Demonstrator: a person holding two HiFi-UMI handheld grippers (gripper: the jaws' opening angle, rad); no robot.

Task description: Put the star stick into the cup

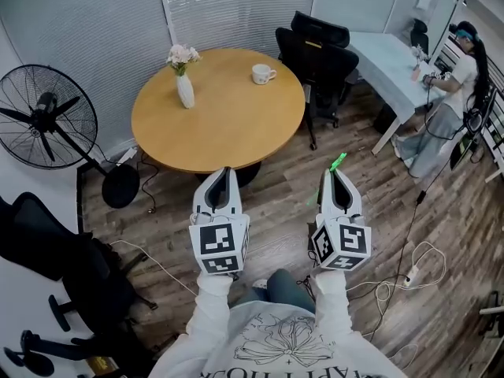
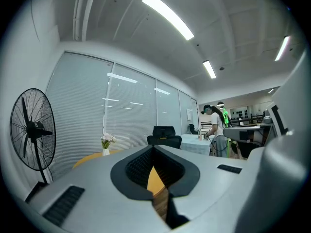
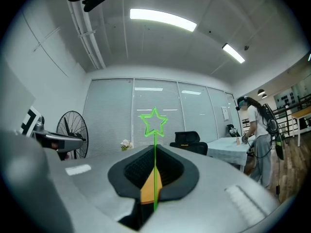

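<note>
A thin green star stick stands upright between the jaws of my right gripper, its hollow star above the jaw tips. In the head view the right gripper is shut on the star stick over the wood floor, short of the table's near edge. The white cup sits at the far right of the round wooden table. My left gripper hangs level with the right one, jaws together, nothing in them. Neither gripper view shows the cup.
A white vase of flowers stands at the table's far left. A black floor fan is at the left, black office chairs behind the table and one near left. A person stands at a white desk. Cables cross the floor.
</note>
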